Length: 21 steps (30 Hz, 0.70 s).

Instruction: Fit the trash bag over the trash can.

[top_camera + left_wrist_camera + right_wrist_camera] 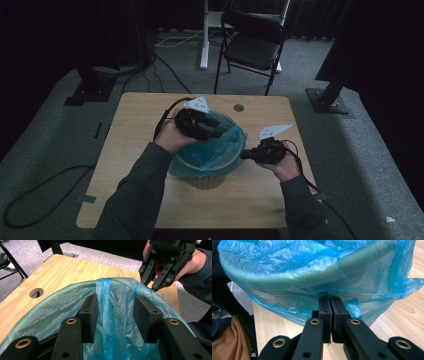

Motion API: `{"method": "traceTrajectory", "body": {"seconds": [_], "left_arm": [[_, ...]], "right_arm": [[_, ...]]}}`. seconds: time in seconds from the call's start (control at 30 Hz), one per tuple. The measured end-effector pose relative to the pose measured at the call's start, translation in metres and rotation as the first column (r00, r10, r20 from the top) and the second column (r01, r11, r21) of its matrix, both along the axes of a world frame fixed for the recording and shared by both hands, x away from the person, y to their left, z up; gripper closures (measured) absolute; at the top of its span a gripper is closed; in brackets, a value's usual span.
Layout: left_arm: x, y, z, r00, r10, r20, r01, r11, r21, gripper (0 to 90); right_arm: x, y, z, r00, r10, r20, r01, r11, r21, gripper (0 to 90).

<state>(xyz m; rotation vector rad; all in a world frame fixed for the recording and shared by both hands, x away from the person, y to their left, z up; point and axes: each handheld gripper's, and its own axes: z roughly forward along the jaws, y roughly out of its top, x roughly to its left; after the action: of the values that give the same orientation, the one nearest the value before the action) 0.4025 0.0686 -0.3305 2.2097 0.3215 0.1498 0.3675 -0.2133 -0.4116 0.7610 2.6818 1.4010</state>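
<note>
A: How many things are being shown on the wooden table (260,197)?

B: One bin (205,181), at the centre of the high view, is being lined with one blue bag (220,145). Two grippers are being held beside it.

A: How are the jaws being kept?

B: The left gripper (116,315) is being held over the bin's mouth, jaws spread, with bag film lying between them. The right gripper (330,312) is being pressed together, and a fold of the bag is being pinched at the bin's rim.

A: Anything else?

B: One folding chair (252,42) is being shown at the upper middle.
</note>
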Motion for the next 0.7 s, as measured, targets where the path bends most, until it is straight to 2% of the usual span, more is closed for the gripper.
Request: {"method": "traceTrajectory", "body": {"seconds": [0.13, 0.27, 0.4, 0.53, 0.7], "left_arm": [[0.0, -0.004, -0.002, 0.9999, -0.014, 0.001, 0.014, 0.9997, 0.022, 55.3], [0.002, -0.008, -0.007, 0.9999, -0.017, -0.003, 0.017, 0.9974, 0.07, 55.4], [0.004, -0.011, -0.011, 0.9997, -0.02, -0.011, 0.021, 0.9947, 0.101, 55.4], [0.006, -0.016, -0.015, 0.9997, -0.02, -0.01, 0.021, 0.9887, 0.148, 54.5], [0.01, -0.02, -0.02, 0.9997, -0.017, -0.019, 0.02, 0.9835, 0.18, 54.5]], "right_arm": [[0.0, 0.0, 0.0, 1.0, 0.004, -0.004, -0.004, 1.0, 0.002, 86.7], [0.001, 0.0, -0.002, 0.9999, 0.014, -0.009, -0.014, 0.9999, -0.001, 85.7], [0.001, 0.001, -0.002, 0.9999, 0.013, -0.008, -0.013, 0.9999, -0.002, 85.9], [0.001, 0.0, -0.002, 0.9999, 0.01, -0.011, -0.01, 0.9999, -0.001, 87.6], [0.0, 0.001, -0.003, 0.9999, 0.012, -0.006, -0.012, 0.9999, -0.005, 88.5]]}}
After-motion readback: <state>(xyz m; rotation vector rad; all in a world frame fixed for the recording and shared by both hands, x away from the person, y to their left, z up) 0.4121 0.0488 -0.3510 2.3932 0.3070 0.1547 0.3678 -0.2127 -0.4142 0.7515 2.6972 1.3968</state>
